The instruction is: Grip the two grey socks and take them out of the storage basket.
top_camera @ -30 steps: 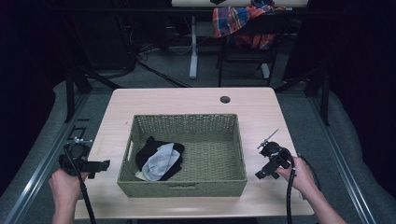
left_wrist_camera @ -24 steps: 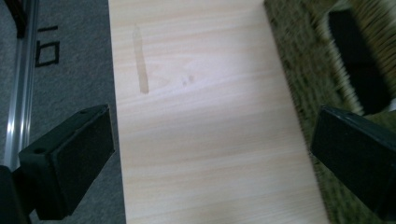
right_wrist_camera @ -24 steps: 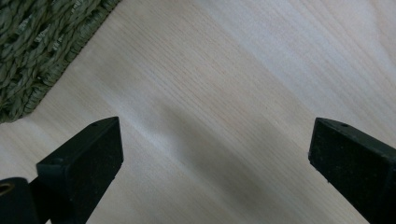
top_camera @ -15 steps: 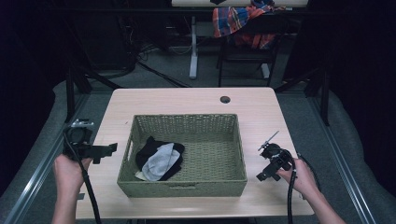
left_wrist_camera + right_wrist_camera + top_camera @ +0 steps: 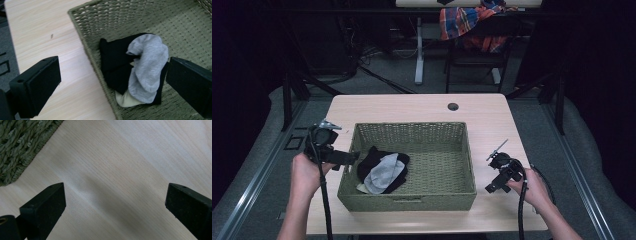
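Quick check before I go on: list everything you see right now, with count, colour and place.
woven green-grey wicker basket: 1, middle of table
black and grey bundled socks: 1 pile, with a cream piece beneath, basket's left part
light wooden table: 1, under the basket
dark round grommet hole: 1, table's far edge
plaid cloth: 1, red-blue, on the chair behind
left gripper: black, open, aimed at the socks across the basket's left rim
right gripper: black, open, above bare table right of the basket
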The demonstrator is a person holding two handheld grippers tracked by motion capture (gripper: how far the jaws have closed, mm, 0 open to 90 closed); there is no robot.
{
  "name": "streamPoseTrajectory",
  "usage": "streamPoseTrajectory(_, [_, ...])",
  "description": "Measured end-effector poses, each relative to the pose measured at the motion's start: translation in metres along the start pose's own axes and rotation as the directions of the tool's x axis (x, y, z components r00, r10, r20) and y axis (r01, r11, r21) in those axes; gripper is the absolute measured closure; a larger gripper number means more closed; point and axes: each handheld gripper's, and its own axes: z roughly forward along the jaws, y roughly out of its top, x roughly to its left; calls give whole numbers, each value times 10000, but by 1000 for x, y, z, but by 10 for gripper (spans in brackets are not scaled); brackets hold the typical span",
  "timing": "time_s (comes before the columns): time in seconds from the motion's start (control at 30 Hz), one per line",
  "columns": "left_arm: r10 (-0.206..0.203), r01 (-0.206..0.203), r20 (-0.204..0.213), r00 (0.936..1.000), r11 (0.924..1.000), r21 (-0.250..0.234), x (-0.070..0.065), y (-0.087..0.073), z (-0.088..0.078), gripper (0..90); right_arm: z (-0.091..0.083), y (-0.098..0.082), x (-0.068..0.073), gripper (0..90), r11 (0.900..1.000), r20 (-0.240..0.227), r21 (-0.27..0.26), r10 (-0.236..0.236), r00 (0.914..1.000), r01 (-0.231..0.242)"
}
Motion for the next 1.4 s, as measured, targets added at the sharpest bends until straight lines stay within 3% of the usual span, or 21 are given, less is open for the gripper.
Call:
streamPoseTrajectory(0.03, [64, -64, 65, 10000, 10000, 44, -2, 2, 2, 0, 5, -2, 4, 26, 9959, -167, -725, 532, 9984, -542])
streamPoseTrajectory(0.4, [487, -506, 488, 9976, 9980, 375, -18, 15, 30, 0, 8, -1, 1, 27, 9969, -169, -583, 518, 9985, -527])
streamPoseTrajectory(0.67, [791, -900, 1091, 9909, 9911, 986, -35, 25, 55, 7, 8, -2, 1, 28, 9970, -154, -534, 549, 9984, -557])
streamPoseTrajectory(0.83, [780, -930, 928, 9926, 9810, 1704, -40, 28, 74, 77, 7, -2, 1, 28, 9967, -144, -554, 583, 9982, -590])
streamPoseTrajectory(1.1, [835, -1037, 1000, 9915, 9702, 2188, -42, 20, 89, 221, 7, -2, 0, 29, 9968, -140, -536, 584, 9982, -591])
streamPoseTrajectory(1.27, [1069, -1302, 1055, 9887, 9600, 2477, -46, 16, 95, 381, 8, -1, 1, 30, 9970, -118, -537, 553, 9984, -559])
streamPoseTrajectory(1.3, [1137, -1396, 1093, 9875, 9524, 2708, -46, 13, 97, 413, 8, -1, 1, 30, 9969, -121, -539, 559, 9984, -565])
streamPoseTrajectory(1.4, [1146, -1425, 1140, 9869, 9494, 2797, -46, 11, 99, 502, 8, -1, 1, 30, 9970, -130, -529, 558, 9984, -564])
